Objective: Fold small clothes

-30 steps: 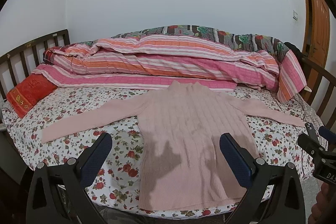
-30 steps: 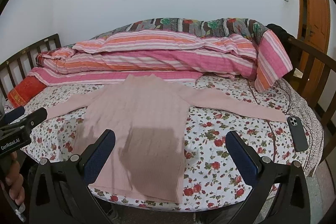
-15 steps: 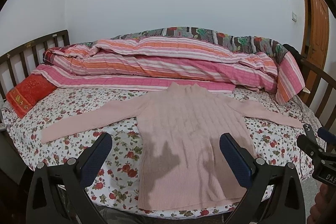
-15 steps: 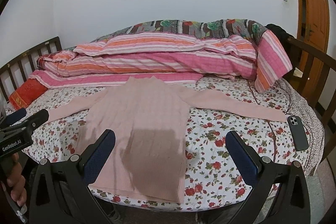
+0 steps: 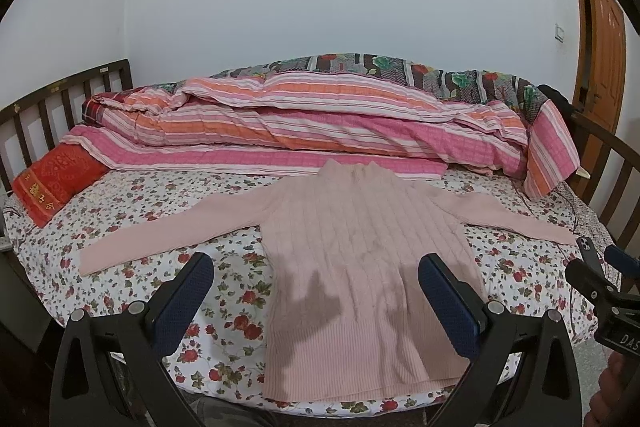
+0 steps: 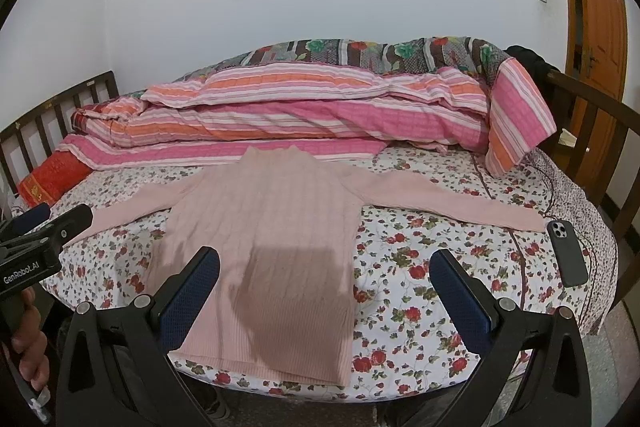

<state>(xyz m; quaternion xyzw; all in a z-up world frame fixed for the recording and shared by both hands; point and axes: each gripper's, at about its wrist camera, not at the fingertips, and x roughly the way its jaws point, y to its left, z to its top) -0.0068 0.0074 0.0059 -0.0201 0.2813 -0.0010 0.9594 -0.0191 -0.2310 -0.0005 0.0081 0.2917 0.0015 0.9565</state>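
The sweater lies flat mid-frame, sleeves running left-right; both the left gripper and right gripper hover wide, empty, seemingly short of its hem.

You see a ribbed knit sweater on a matt floral cotton sheet; behind it, a glossy wooden headboard.

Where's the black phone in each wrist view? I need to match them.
Left wrist view: phone at far right edge, mostly cut off, just past the sweater sleeve's cuff.
Right wrist view: phone lower right on the bedsheet, fully visible.
Shared landmark: that sleeve's cuff.
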